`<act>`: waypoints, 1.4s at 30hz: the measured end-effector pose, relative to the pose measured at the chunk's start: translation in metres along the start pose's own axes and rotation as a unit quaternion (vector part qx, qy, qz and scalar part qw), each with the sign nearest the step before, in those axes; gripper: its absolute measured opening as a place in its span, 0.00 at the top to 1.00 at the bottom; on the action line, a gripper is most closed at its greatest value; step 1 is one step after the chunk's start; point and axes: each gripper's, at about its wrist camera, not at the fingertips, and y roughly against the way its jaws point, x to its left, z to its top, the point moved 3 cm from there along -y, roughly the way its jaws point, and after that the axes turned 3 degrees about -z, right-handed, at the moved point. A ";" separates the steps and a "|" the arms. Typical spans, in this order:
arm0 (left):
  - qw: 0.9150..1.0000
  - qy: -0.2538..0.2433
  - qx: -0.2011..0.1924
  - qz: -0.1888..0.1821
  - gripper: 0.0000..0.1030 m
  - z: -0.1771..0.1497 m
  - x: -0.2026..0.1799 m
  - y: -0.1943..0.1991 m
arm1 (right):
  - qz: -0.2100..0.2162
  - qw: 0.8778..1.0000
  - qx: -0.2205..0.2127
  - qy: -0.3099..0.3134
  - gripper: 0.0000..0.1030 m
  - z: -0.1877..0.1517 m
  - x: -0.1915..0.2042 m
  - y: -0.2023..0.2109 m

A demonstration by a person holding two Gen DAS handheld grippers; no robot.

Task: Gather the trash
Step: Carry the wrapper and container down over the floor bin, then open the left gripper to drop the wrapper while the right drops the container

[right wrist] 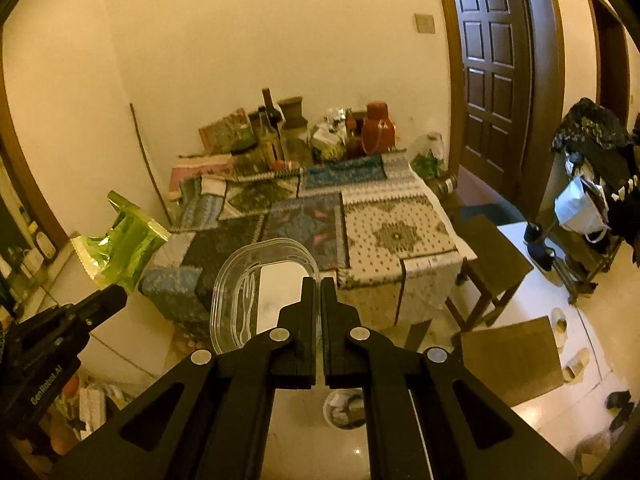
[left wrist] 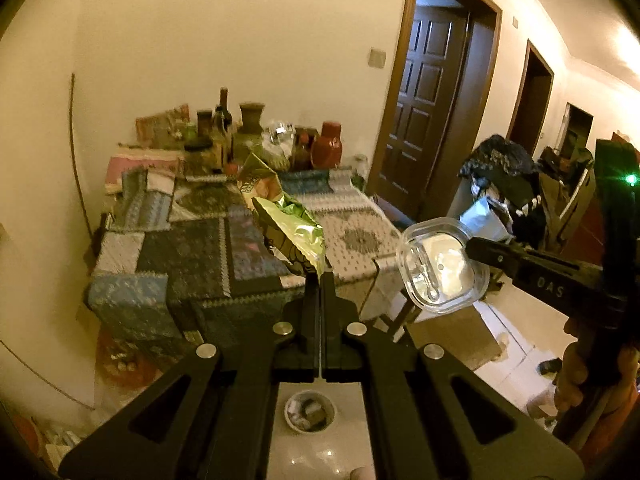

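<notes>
Patchwork table (right wrist: 360, 216), wrapper (left wrist: 294, 228) pinched, container (right wrist: 264, 292) clamped

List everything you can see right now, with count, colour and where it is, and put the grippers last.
wrapper: one, green foil, held up over the table's near edge in the left gripper
tub: one, clear plastic, a clear fork inside, held up in the right gripper
bin: one, pale, on the floor below the grippers, holds some trash
table: one, patchwork cloth, against the wall
bottles and jars: several, dark, brown and red, at the table's far end
door: one, dark brown, right of the table
stool: one, brown, by the table's right side
left gripper: one, black, fingers shut on the wrapper
right gripper: one, black, fingers shut on the tub's rim
</notes>
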 end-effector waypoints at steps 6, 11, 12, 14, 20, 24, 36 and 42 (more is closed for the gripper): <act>0.998 0.018 0.057 -0.001 1.00 -0.036 -0.002 -0.048 | 0.000 0.999 0.041 0.005 0.98 -0.027 -0.013 -0.035; 0.994 0.044 0.100 0.007 1.00 -0.078 0.001 -0.101 | 0.004 0.996 0.083 0.019 0.98 -0.059 -0.029 -0.080; 0.993 0.051 0.108 0.009 1.00 -0.087 0.002 -0.112 | 0.003 0.996 0.091 0.024 0.98 -0.067 -0.032 -0.091; 0.990 0.064 0.124 0.015 1.00 -0.109 0.006 -0.135 | 0.003 0.994 0.107 0.028 0.98 -0.078 -0.038 -0.111; 0.981 0.095 0.167 0.034 1.00 -0.176 0.026 -0.202 | 0.003 0.985 0.165 0.041 0.98 -0.133 -0.059 -0.189; 0.974 0.109 0.195 0.045 1.00 -0.224 0.043 -0.243 | -0.003 0.979 0.199 0.050 0.98 -0.175 -0.067 -0.242; 0.956 0.139 0.254 0.044 1.00 -0.331 0.075 -0.331 | 0.026 0.951 0.300 0.063 0.60 -0.287 -0.059 -0.353; 0.947 0.143 0.288 0.019 1.00 -0.363 0.067 -0.361 | 0.016 0.946 0.322 0.041 0.59 -0.308 -0.082 -0.361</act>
